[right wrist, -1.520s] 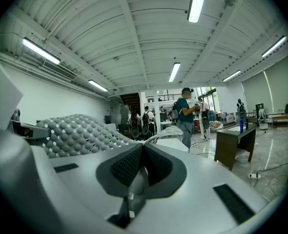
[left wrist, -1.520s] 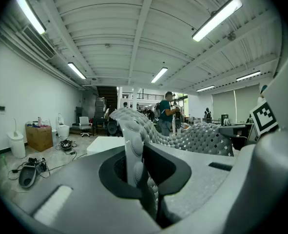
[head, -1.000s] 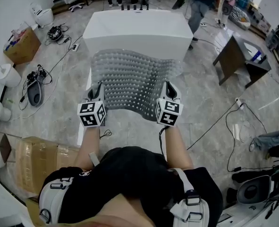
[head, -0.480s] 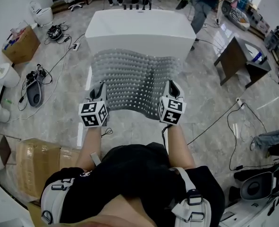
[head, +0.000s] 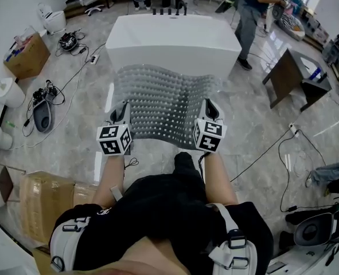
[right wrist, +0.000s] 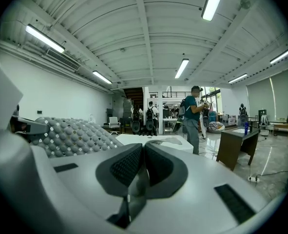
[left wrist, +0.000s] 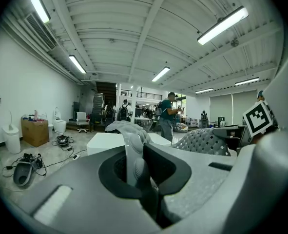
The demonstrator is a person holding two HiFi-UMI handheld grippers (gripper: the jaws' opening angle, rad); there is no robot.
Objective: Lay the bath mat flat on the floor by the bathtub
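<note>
The grey bath mat (head: 160, 102), studded with pale dots, hangs spread between my two grippers just in front of the white bathtub (head: 172, 36). The left gripper (head: 121, 110) is shut on the mat's near left corner, and the right gripper (head: 209, 106) is shut on its near right corner. In the left gripper view a fold of mat (left wrist: 133, 140) stands pinched in the left gripper (left wrist: 138, 164), with the bathtub (left wrist: 102, 141) beyond. In the right gripper view the right gripper (right wrist: 143, 154) is closed on a thin edge, and the mat (right wrist: 70, 133) bulges to the left.
A cardboard box (head: 26, 56), cables and a dark device (head: 42, 110) lie on the floor at left. A wrapped package (head: 43, 199) sits near left. A wooden desk (head: 289, 76) and cords (head: 281, 153) are at right. A person (head: 250, 16) walks behind the tub.
Both grippers have carried the mat a little toward the tub and slightly lower. My leg now shows below the mat's near edge. The person behind the tub has stepped along.
</note>
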